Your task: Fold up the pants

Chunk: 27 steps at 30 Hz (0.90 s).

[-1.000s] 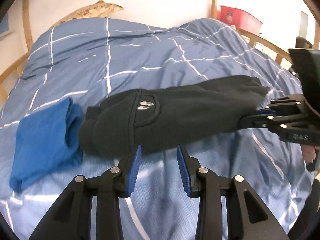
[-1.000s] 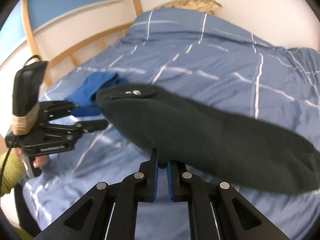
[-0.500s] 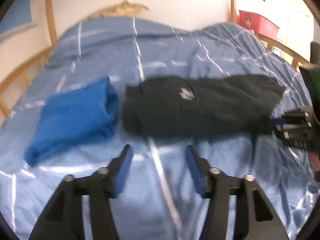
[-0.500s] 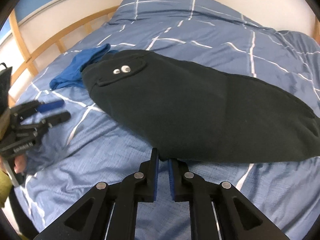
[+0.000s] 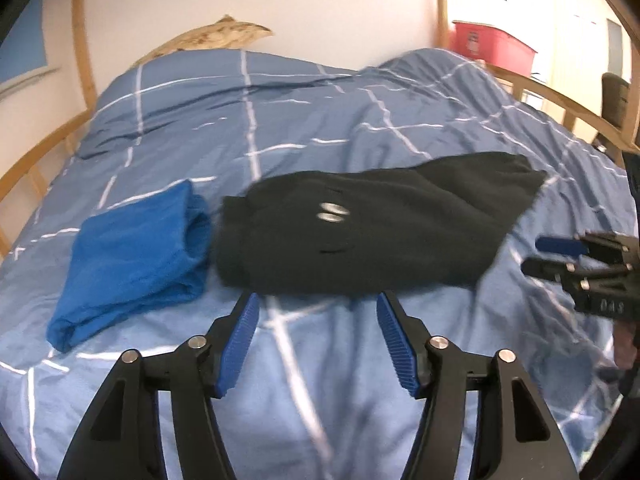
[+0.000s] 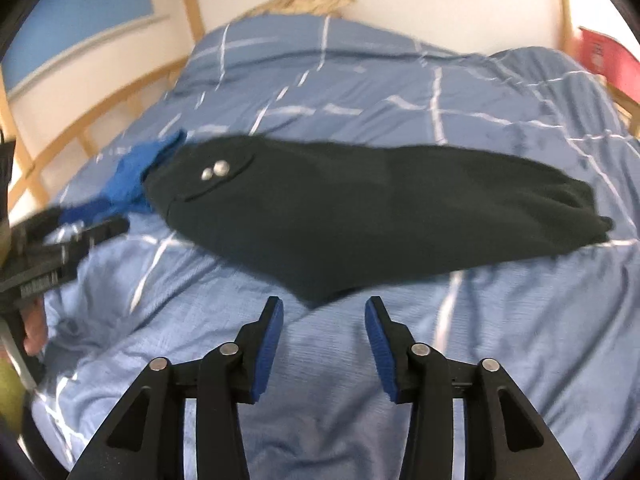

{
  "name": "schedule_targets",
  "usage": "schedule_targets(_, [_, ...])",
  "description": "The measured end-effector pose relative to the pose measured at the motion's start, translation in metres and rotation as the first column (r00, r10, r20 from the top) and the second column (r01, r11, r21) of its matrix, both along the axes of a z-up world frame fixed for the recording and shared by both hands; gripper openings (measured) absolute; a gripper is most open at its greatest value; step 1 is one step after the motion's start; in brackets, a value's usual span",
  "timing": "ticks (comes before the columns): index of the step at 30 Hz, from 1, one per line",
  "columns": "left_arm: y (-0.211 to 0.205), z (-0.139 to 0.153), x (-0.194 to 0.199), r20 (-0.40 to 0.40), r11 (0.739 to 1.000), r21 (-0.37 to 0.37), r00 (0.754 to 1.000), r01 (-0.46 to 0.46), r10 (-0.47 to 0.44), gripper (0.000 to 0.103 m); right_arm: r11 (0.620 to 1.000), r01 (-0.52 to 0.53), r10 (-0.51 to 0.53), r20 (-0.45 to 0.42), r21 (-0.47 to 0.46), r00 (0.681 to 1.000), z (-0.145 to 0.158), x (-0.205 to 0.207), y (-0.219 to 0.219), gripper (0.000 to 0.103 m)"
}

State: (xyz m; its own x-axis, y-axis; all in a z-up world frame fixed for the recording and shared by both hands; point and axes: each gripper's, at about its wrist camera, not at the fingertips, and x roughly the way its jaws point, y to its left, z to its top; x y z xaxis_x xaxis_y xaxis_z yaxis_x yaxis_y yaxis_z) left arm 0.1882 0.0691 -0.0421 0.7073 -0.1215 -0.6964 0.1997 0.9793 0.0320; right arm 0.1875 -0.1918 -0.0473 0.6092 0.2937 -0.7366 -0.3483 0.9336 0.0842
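The black pants (image 5: 372, 232) lie folded in a long band across the blue checked duvet (image 5: 304, 112) of the bed, in its middle. Two metal snaps (image 5: 332, 213) show on the top layer near the left end. Just left of that end lies a folded blue cloth (image 5: 132, 256), its edge touching or nearly touching the pants.

The left claw (image 5: 318, 334) hangs over the duvet just near of the pants' near edge. Its jaws stand wide, have just been opening, and hold nothing; only bedding shows between the blue pads (image 5: 240, 344).

The right claw (image 6: 324, 332) is at the right end of the pants, just near of the hem corner that points toward it. Its jaws have just been opening and now stand apart. The fabric is clear of the pads (image 6: 268, 344), with bare duvet between them. In the left wrist view this same claw (image 5: 556, 256) shows at the right edge, its fingers just off the pants' right end.

In the right wrist view the left claw (image 6: 100, 220) appears at the far left, blurred, with a hand (image 6: 34, 332) and a yellow-green sleeve (image 6: 10, 392) below it.

A wooden bed frame (image 5: 44, 152) runs along the left. A patterned pillow (image 5: 216, 38) sits at the far end against the wall, and a red bin (image 5: 494, 46) stands at the far right.
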Motion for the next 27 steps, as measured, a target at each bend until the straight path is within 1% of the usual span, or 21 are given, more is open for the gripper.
schedule_targets(1, [-0.006, 0.002, -0.002, 0.004, 1.000, -0.006, 1.000, 0.013, -0.013, 0.063, 1.000, 0.007, -0.007, 0.021, -0.002, 1.000, 0.004, -0.003, -0.004, 0.054])
schedule_targets(6, [-0.038, 0.009, -0.005, 0.026, 0.999, -0.017, 0.999, 0.033, -0.032, 0.065, 0.997, 0.080, -0.077, 0.117, -0.019, 0.990, 0.023, -0.009, -0.040, 0.054])
schedule_targets(7, [-0.047, 0.011, -0.002, 0.030, 0.999, -0.022, 0.999, 0.037, -0.037, 0.066, 0.995, 0.101, -0.099, 0.132, -0.015, 0.986, 0.026, -0.008, -0.049, 0.056])
schedule_targets(8, [-0.053, 0.013, 0.001, 0.030, 0.999, -0.027, 0.999, 0.044, -0.043, 0.066, 0.993, 0.119, -0.117, 0.144, -0.008, 0.983, 0.029, -0.006, -0.058, 0.059])
schedule_targets(9, [-0.062, 0.015, 0.004, 0.033, 0.998, -0.035, 0.998, 0.050, -0.049, 0.066, 0.991, 0.136, -0.134, 0.152, -0.003, 0.979, 0.031, -0.004, -0.065, 0.060])
schedule_targets(12, [-0.085, 0.019, 0.015, 0.050, 0.998, -0.033, 0.997, 0.053, -0.051, 0.066, 0.982, 0.186, -0.186, 0.180, 0.019, 0.966, 0.037, 0.007, -0.093, 0.060])
schedule_targets(14, [-0.100, 0.021, 0.024, 0.064, 0.998, -0.030, 0.997, 0.054, -0.052, 0.066, 0.971, 0.233, -0.237, 0.196, 0.045, 0.951, 0.039, 0.017, -0.113, 0.060])
schedule_targets(17, [-0.122, 0.023, 0.038, 0.075, 0.998, -0.030, 0.996, 0.058, -0.055, 0.066, 0.952, 0.291, -0.304, 0.189, 0.095, 0.934, 0.040, 0.032, -0.140, 0.060])
schedule_targets(22, [-0.159, 0.020, 0.063, 0.072, 0.997, -0.019, 0.995, 0.074, -0.073, 0.067, 0.897, 0.394, -0.426, 0.152, 0.202, 0.892, 0.033, 0.064, -0.183, 0.060])
schedule_targets(25, [-0.178, 0.015, 0.080, 0.065, 0.997, 0.003, 0.995, 0.082, -0.082, 0.067, 0.855, 0.438, -0.478, 0.093, 0.277, 0.873, 0.022, 0.080, -0.208, 0.060])
schedule_targets(27, [-0.188, 0.013, 0.089, 0.062, 0.997, 0.007, 0.995, 0.081, -0.081, 0.067, 0.819, 0.468, -0.504, 0.026, 0.332, 0.863, 0.011, 0.094, -0.224, 0.060])
